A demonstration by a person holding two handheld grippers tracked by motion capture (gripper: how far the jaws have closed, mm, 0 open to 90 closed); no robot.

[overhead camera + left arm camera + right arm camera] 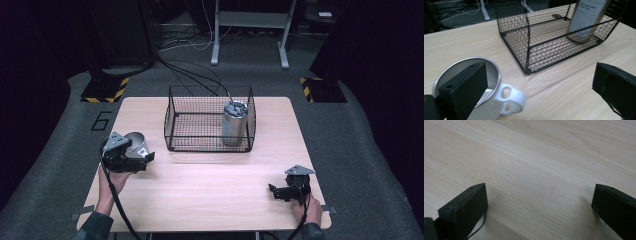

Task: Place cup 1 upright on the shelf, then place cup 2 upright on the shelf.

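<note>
High view: left claw [142, 159] at 9 o'clock of the desk [210, 200], at the mug [136, 144]; can [234, 123] stands in the basket [172, 122].

Left gripper view: jaws apart, one inside the mug [484, 92] rim. Risk: tipping it on closing.

Right gripper view: right claw [539, 207] spread wide, nothing held, bare desk [536, 157].

Table layout, high view.
Wire basket [209, 120] far centre of table [210, 195]; can [234, 123] upright in its right end. Mug [136, 145] near-left of basket. Right gripper [278, 190] near right.
</note>
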